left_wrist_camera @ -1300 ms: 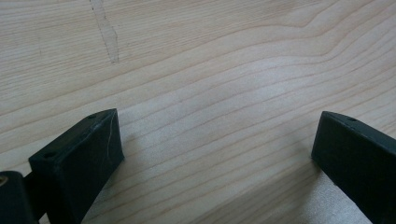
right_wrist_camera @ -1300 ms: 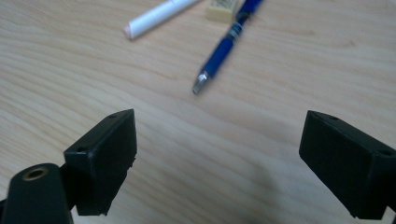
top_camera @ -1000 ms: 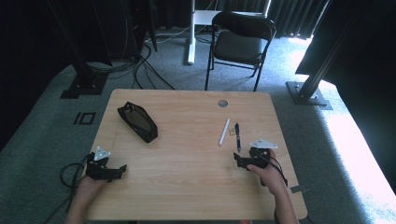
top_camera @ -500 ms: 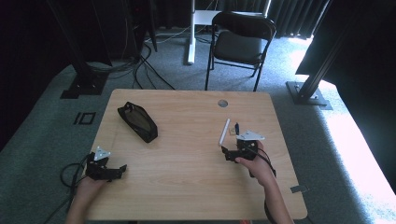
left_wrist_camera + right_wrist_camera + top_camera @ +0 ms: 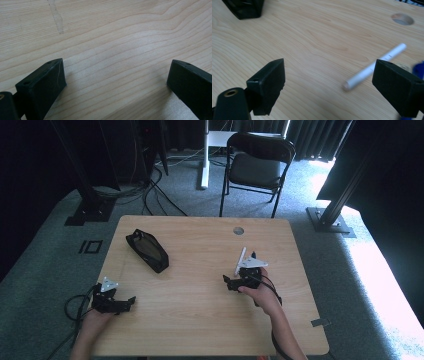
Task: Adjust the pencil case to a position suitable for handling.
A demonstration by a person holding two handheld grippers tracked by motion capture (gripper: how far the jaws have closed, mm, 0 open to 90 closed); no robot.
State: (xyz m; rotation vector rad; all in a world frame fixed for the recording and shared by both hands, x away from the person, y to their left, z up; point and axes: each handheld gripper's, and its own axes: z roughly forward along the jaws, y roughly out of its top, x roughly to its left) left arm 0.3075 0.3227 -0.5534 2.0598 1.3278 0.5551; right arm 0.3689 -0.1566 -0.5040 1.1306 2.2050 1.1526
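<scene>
Right gripper (image 5: pixel 329 82) jaws wide apart, nothing between them; white pen (image 5: pixel 374 66) lies on the table (image 5: pixel 312 37) just ahead, near the right-hand jaw. Left gripper (image 5: pixel 115 82) also spread, empty.

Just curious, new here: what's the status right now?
Both grippers open: right gripper beside white pen, left gripper over bare table. Pen untouched. Nothing blocking.

No readable text anywhere on this one

The white pen (image 5: pixel 374 67) has some faint dark marks along its barrel, but they're way too blurry and small to make out, and there's no lettering on the black pouch (image 5: pixel 147 250) or the wooden table (image 5: pixel 200 310).
</scene>
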